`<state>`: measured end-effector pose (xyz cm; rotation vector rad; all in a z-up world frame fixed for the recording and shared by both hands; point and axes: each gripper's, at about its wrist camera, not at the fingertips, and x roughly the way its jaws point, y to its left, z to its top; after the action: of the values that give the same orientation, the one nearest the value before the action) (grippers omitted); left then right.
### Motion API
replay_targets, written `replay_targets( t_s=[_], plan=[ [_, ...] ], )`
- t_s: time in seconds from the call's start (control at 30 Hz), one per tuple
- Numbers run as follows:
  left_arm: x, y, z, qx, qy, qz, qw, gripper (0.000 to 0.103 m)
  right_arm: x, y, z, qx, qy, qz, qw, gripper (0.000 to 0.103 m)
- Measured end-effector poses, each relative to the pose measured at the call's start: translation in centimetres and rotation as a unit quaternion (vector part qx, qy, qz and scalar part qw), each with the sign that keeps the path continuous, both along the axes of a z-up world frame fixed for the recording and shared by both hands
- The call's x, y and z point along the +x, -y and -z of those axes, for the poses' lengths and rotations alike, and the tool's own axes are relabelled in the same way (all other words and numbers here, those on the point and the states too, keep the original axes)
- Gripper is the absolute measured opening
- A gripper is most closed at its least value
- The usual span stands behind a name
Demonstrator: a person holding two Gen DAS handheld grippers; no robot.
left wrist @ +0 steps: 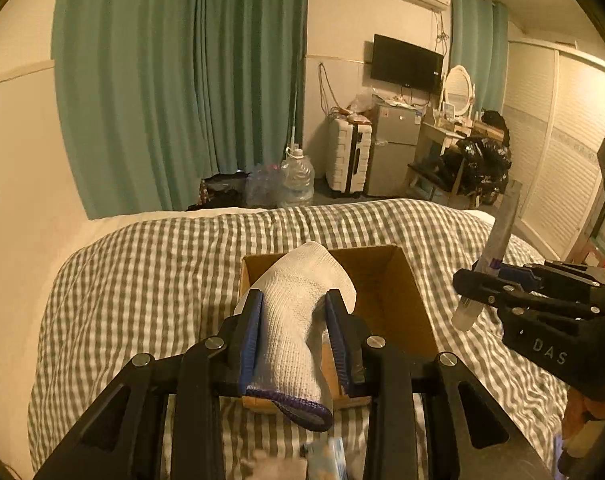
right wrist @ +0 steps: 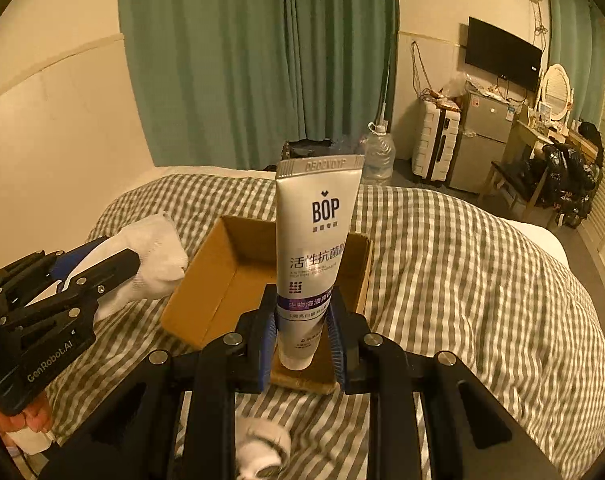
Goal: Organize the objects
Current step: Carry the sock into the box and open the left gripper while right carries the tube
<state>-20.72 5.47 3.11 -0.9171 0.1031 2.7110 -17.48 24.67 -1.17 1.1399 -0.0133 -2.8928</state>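
Checked grey-white bed [left wrist: 142,264] bearing open brown cardboard box [left wrist: 386,280]; left hand-held gripper [left wrist: 292,336] clamps white knitted sock [left wrist: 298,300], right hand-held gripper [right wrist: 302,326] clamps white toothpaste tube [right wrist: 316,232].

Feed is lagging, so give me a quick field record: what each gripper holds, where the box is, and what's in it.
left gripper: shut on white sock
right gripper: shut on toothpaste tube, cap end down
cardboard box: open, on checked bedcover, ahead of both grippers
box contents: visible part looks empty
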Motion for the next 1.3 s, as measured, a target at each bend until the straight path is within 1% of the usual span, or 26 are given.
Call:
replay_targets(
  t_s=[0.1, 0.23, 0.53, 0.67, 0.8, 0.9, 0.93, 0.97, 1.0, 1.03, 1.07, 1.1, 1.13, 1.17, 1.2, 1.23, 1.3],
  plan=[
    [-2.2, -0.6, 1.3, 0.001, 0.011, 0.002, 0.9999, 0.032, -2.5, -0.4, 1.4, 0.002, 0.015, -0.003, 1.0, 0.023],
    [-4.7, -1.3, 3.6, -0.005, 0.027, 0.007, 0.9996, 0.032, -5.8, -0.5, 4.4, 0.0, 0.04, -0.014, 0.999, 0.023],
    [-9.1, -2.4, 8.2, -0.014, 0.053, 0.015, 0.9984, 0.032, -10.6, -0.1, 10.0, 0.009, 0.082, -0.029, 0.996, 0.023],
    [-10.1, -3.0, 9.7, -0.018, 0.059, 0.025, 0.9978, 0.032, -11.9, -0.5, 11.6, 0.01, 0.087, -0.03, 0.996, 0.023],
    [-10.7, -3.3, 10.6, -0.021, 0.062, 0.035, 0.9973, 0.032, -12.1, 0.2, 12.4, 0.018, 0.082, -0.031, 0.996, 0.023],
    [-10.4, -3.5, 10.8, -0.028, 0.064, 0.036, 0.9969, 0.033, -12.4, -0.2, 12.6, 0.005, 0.079, -0.03, 0.996, 0.024],
    [-10.3, -3.5, 10.8, -0.03, 0.064, 0.04, 0.9967, 0.035, -12.2, -0.2, 12.5, 0.0, 0.078, -0.03, 0.997, 0.024],
    [-10.0, -3.5, 10.7, -0.031, 0.063, 0.042, 0.9966, 0.037, -11.9, -0.2, 12.2, -0.003, 0.076, -0.027, 0.997, 0.027],
    [-9.7, -3.5, 10.4, -0.032, 0.061, 0.042, 0.9967, 0.042, -11.7, -0.2, 12.1, -0.003, 0.073, -0.026, 0.997, 0.036],
    [-9.4, -3.3, 10.2, -0.032, 0.058, 0.042, 0.9969, 0.047, -11.5, -0.3, 11.7, -0.005, 0.069, -0.025, 0.997, 0.043],
    [-9.0, -3.3, 9.9, -0.031, 0.057, 0.042, 0.997, 0.049, -11.0, -0.4, 11.1, -0.007, 0.062, -0.023, 0.998, 0.053],
    [-8.6, -3.1, 9.4, -0.03, 0.056, 0.041, 0.9972, 0.054, -10.8, -0.4, 10.7, -0.008, 0.057, -0.022, 0.998, 0.056],
    [-8.3, -3.0, 9.0, -0.028, 0.054, 0.039, 0.9974, 0.06, -10.3, -0.4, 9.9, -0.008, 0.049, -0.021, 0.999, 0.056],
    [-7.9, -2.7, 8.6, -0.026, 0.051, 0.037, 0.9977, 0.063, -9.9, -0.4, 9.3, -0.007, 0.044, -0.02, 0.999, 0.056],
    [-7.4, -2.4, 8.0, -0.025, 0.046, 0.033, 0.9981, 0.071, -9.5, -0.5, 8.6, -0.005, 0.038, -0.019, 0.999, 0.059],
    [-7.0, -2.2, 7.6, -0.024, 0.042, 0.028, 0.9984, 0.076, -9.0, -0.6, 7.8, -0.003, 0.032, -0.017, 0.999, 0.061],
    [-5.9, -1.6, 6.5, -0.021, 0.033, 0.024, 0.999, 0.077, -7.6, -0.6, 6.1, 0.002, 0.015, -0.011, 1.0, 0.066]
  ],
)
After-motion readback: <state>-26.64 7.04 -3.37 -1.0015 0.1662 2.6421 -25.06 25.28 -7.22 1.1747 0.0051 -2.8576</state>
